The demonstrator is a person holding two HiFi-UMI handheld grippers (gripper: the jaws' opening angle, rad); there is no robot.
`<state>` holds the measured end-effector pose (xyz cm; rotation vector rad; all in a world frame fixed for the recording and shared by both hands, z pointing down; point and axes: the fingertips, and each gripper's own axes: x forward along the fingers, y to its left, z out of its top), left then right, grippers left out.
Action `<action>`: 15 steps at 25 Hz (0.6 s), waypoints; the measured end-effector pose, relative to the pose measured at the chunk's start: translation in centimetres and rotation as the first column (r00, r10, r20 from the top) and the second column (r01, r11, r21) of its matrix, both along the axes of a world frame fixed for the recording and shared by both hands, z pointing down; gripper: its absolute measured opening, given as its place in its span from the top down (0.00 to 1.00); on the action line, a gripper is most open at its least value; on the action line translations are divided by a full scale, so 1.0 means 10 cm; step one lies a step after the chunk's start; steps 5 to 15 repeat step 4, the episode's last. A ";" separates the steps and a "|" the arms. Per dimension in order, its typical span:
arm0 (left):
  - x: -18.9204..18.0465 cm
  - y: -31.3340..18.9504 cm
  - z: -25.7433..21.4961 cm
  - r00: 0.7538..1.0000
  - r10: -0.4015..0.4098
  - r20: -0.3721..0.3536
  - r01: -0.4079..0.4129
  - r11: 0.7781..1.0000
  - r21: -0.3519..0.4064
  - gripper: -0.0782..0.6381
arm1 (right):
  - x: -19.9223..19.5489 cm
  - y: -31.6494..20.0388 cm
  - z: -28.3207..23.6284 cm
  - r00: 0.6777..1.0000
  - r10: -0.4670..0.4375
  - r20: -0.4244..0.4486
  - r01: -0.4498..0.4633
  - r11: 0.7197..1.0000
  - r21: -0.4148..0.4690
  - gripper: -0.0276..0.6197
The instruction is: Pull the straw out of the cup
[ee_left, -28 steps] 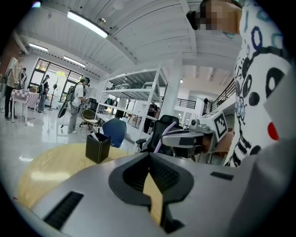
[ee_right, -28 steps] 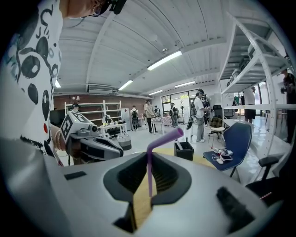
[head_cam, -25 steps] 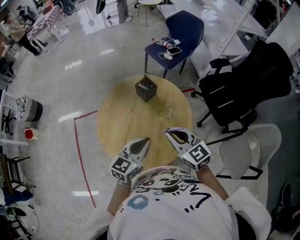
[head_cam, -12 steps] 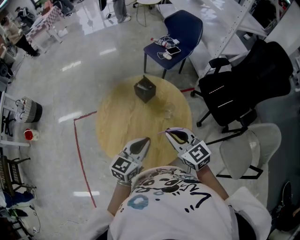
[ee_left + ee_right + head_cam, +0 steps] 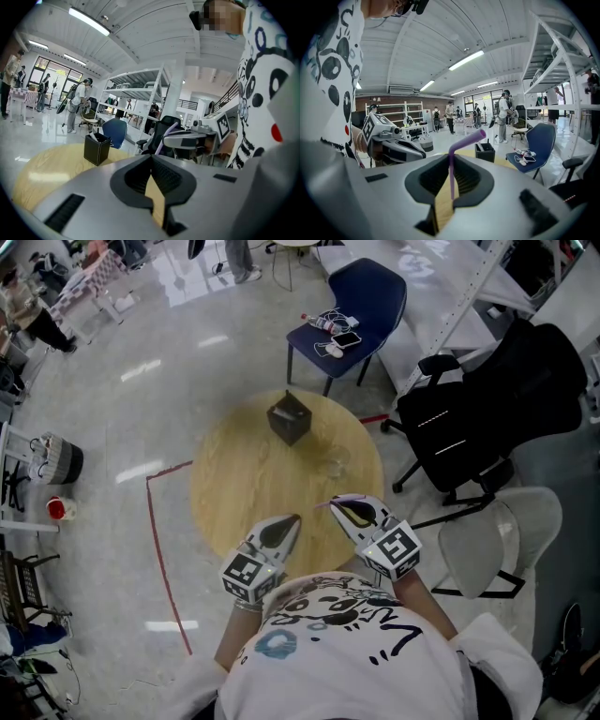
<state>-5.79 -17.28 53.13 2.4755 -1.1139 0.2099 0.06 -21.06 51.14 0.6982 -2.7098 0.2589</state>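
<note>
Round wood table (image 5: 246,486), open floor (image 5: 112,427) to left; black office chair (image 5: 487,413) & blue chair (image 5: 361,298) crowd right/far edges. Black box (image 5: 290,418), clear cup (image 5: 335,463) mid-table. Left gripper (image 5: 292,519) clenched, empty; right gripper (image 5: 336,504) pinches purple straw (image 5: 451,174) at near edge, apart from cup.

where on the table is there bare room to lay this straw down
The round table is bare wood on its left half, from the black box down to the left gripper. The middle is free too. Tighter on the right: the clear cup stands beyond the right gripper holding the purple straw.
</note>
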 end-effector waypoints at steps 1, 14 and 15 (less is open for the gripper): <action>0.00 0.00 0.00 1.000 0.000 -0.001 0.000 1.000 0.000 0.87 | 0.00 0.00 0.00 1.000 0.000 0.000 0.000 1.000 -0.001 0.89; 0.00 -0.02 0.00 1.000 -0.001 -0.004 0.001 1.000 0.002 0.87 | -0.01 -0.02 0.01 1.000 -0.002 -0.002 0.002 1.000 -0.003 0.89; 0.00 -0.02 0.00 1.000 -0.001 -0.004 0.001 1.000 0.002 0.87 | -0.01 -0.02 0.01 1.000 -0.002 -0.002 0.002 1.000 -0.003 0.89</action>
